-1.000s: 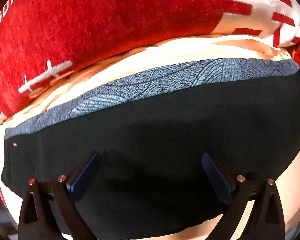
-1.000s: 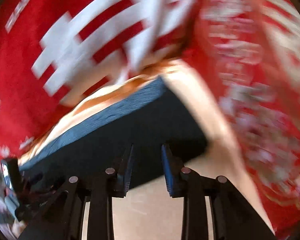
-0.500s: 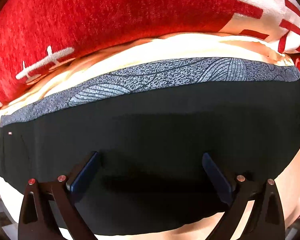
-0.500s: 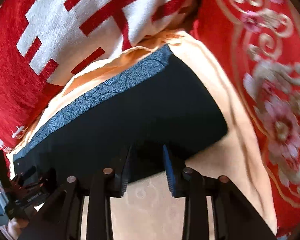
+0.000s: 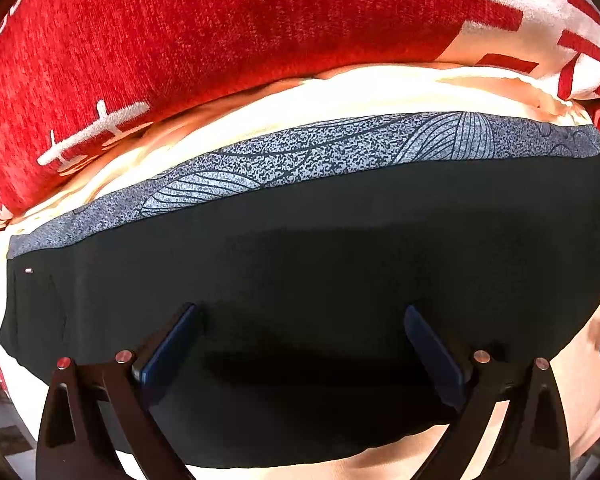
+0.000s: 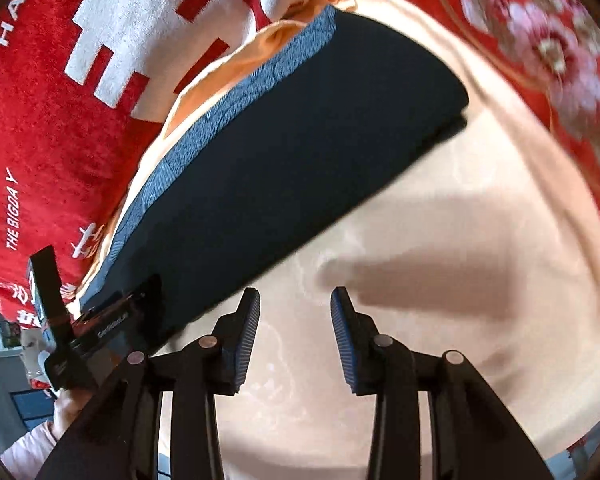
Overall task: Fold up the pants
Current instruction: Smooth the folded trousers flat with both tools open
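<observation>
The black pants (image 5: 300, 256) lie folded into a long flat band on a cream sheet (image 5: 340, 92), with the grey patterned waistband (image 5: 340, 144) along the far edge. My left gripper (image 5: 300, 320) points down over the middle of the black cloth. It is open wide, and nothing is pinched between its blue pads (image 5: 172, 340). My right gripper (image 6: 295, 296) hangs over the bare cream sheet (image 6: 440, 248), just off the near edge of the pants (image 6: 300, 152). Its jaws are opening and nothing lies between them. The left gripper (image 6: 100, 320) also shows there, at the pants' left end.
Red cushions with white lettering (image 5: 220, 40) press against the far side of the sheet. A red cushion with a flower pattern (image 6: 540, 40) bounds the right end. A hand and pale sleeve (image 6: 60, 412) hold the left gripper at the lower left.
My right gripper has come off the near edge of the pants onto the bare sheet, rolled, and its jaws stand wider apart. The left gripper has kept still.
</observation>
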`<state>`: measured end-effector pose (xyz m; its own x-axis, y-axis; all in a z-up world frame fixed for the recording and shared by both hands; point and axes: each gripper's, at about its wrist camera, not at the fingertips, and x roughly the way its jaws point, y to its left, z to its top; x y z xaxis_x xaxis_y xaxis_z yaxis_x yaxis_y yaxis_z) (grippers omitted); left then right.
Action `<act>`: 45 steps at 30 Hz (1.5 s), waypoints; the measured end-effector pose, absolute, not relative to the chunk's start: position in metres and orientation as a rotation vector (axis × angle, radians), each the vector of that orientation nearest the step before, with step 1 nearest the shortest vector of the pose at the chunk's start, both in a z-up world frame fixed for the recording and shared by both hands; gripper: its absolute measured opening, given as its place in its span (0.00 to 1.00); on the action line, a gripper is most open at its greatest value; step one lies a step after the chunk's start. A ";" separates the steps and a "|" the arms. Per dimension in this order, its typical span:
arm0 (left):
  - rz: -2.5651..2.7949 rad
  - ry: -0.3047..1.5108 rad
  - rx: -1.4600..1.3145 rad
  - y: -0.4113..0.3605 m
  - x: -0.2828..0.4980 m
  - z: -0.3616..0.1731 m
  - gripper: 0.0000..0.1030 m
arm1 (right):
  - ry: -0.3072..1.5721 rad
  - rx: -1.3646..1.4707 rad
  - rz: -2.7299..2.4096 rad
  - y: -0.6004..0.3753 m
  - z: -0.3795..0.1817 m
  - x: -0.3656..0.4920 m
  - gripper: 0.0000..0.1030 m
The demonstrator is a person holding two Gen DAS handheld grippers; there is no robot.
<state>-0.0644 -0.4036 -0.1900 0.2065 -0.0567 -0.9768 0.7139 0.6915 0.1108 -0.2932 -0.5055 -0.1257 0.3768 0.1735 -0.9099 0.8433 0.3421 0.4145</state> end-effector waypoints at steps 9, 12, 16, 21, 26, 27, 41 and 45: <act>-0.572 1.266 0.644 -0.409 -0.068 -0.188 0.99 | 1.069 1.233 -0.597 -0.508 -0.129 -0.305 0.39; -0.569 1.262 0.655 -0.413 -0.068 -0.188 0.99 | 1.017 1.280 -0.613 -0.513 -0.128 -0.320 0.41; -0.566 1.260 0.663 -0.416 -0.074 -0.185 0.99 | 0.921 1.328 -0.611 -0.521 -0.130 -0.325 0.41; -0.564 1.249 0.675 -0.421 -0.078 -0.184 0.99 | 0.798 1.419 -0.607 -0.532 -0.138 -0.338 0.41; -0.567 1.240 0.679 -0.422 -0.081 -0.184 0.99 | 0.722 1.490 -0.602 -0.538 -0.155 -0.348 0.41; -0.569 1.236 0.679 -0.423 -0.082 -0.184 0.99 | 0.699 1.502 -0.593 -0.538 -0.158 -0.350 0.42; -0.583 1.194 0.697 -0.424 -0.090 -0.168 0.76 | 0.422 1.550 -0.533 -0.559 -0.178 -0.322 0.30; -0.657 1.203 0.636 -0.432 -0.095 -0.144 0.70 | 0.450 1.590 -0.505 -0.564 -0.171 -0.320 0.14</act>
<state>-0.0954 -0.4323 -0.1441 0.2260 -0.1191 -0.9668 0.7491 0.6557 0.0944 -0.3201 -0.5645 -0.1715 0.8230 -0.0115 -0.5680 0.5656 -0.0782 0.8210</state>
